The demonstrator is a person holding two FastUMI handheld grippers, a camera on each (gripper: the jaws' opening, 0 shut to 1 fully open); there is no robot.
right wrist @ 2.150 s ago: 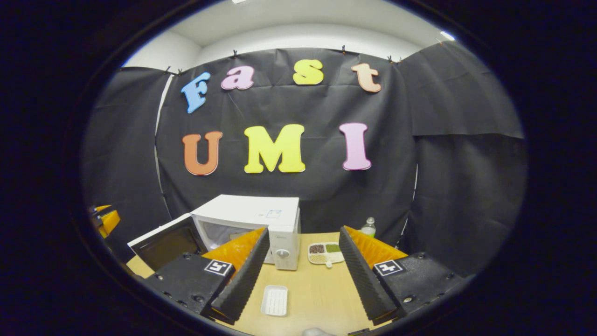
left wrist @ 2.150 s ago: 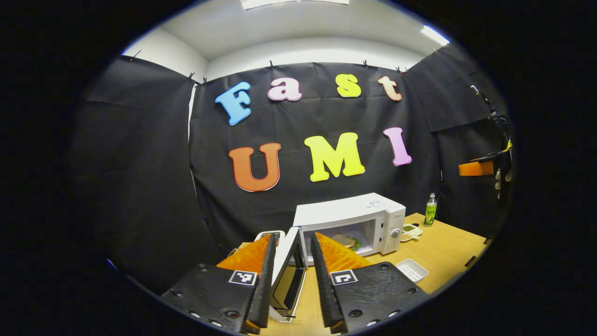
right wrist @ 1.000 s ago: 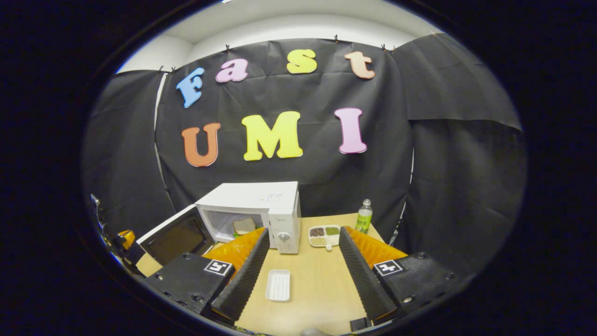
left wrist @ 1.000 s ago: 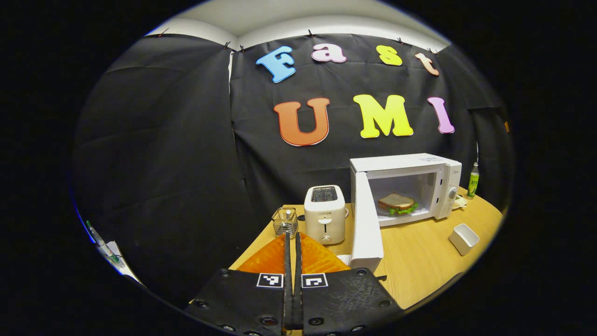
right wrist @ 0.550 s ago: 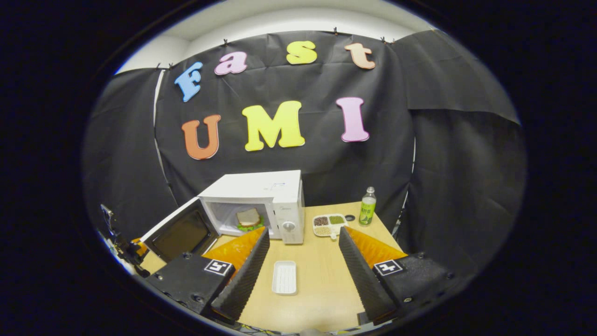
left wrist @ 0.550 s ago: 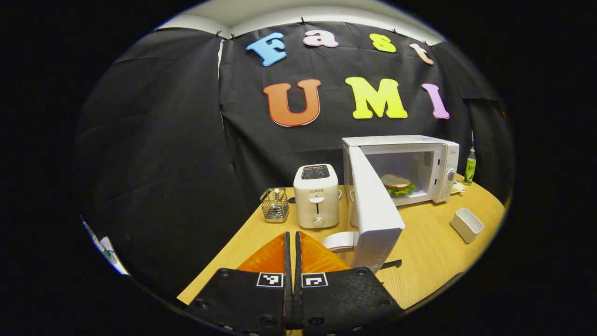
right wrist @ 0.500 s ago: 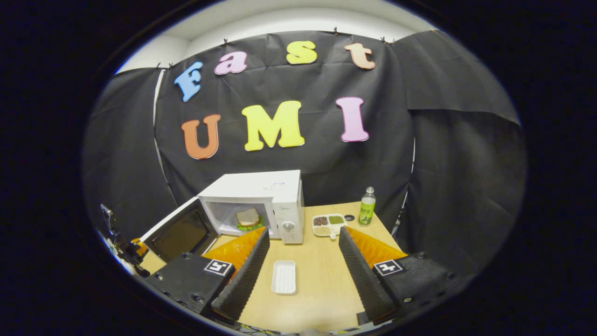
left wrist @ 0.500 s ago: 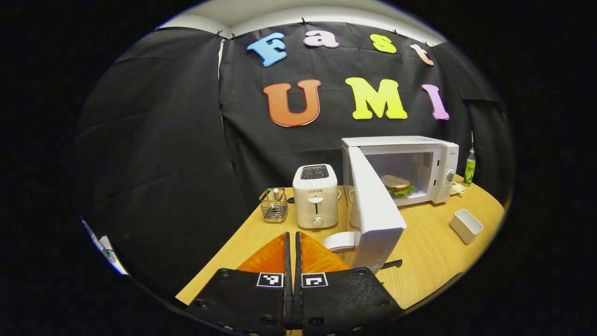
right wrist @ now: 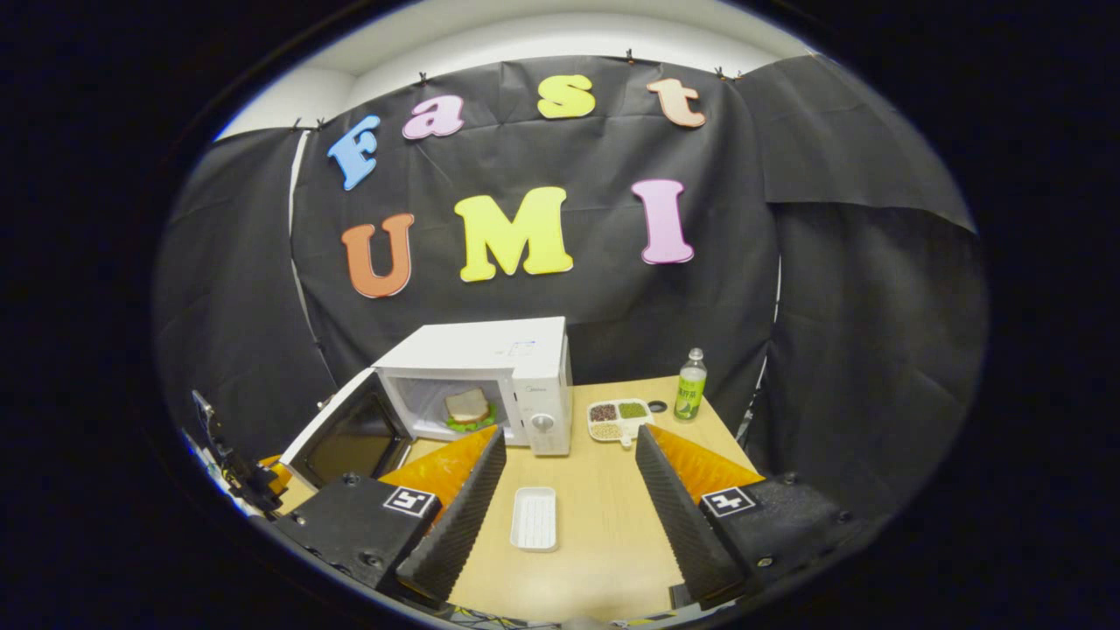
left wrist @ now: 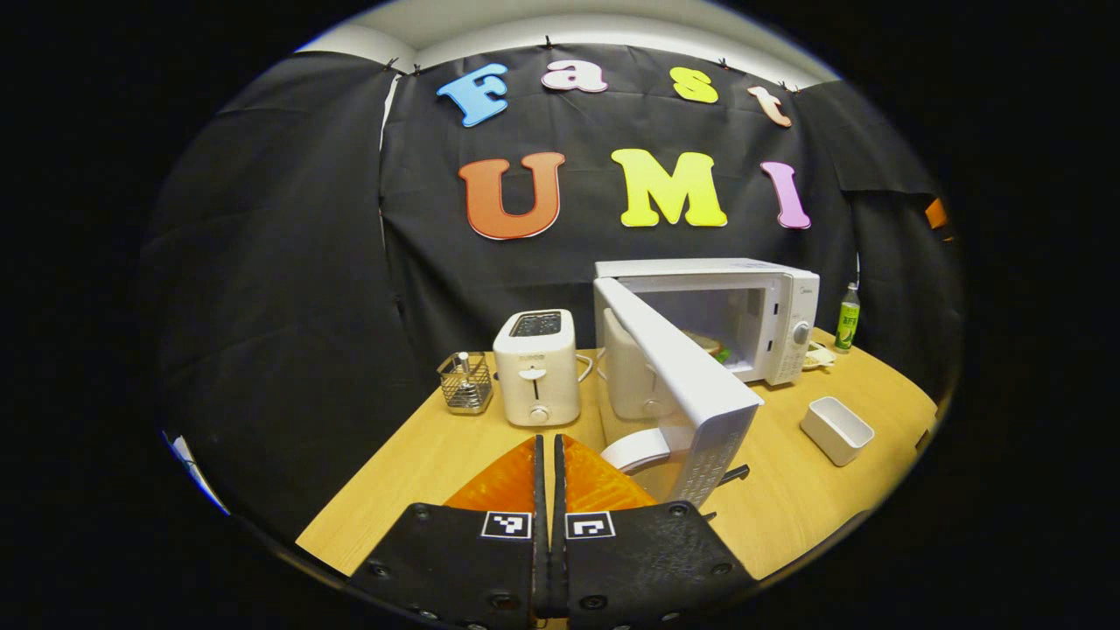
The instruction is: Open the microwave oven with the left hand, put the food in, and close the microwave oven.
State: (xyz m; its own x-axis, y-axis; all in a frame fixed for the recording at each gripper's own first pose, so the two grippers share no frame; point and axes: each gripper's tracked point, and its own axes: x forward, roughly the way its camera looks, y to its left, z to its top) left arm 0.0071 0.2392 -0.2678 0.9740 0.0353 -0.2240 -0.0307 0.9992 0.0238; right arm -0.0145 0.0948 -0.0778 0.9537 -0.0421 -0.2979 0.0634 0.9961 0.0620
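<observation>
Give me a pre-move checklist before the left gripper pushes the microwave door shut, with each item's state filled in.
1. Food is inside: ok. The sandwich sits in the microwave cavity.
2. Door needs closing: ok. The microwave door stands partly open.
3. Left gripper is free: ok. Its fingers are closed together with nothing between them, just left of the door's outer face.
4. Contact with the door: cannot tell.
5. Right gripper is clear of the door's swing: ok. It is open, empty and held back over the table.
6. White tray is out of the door's path: ok. It lies in front of the control panel side.
</observation>
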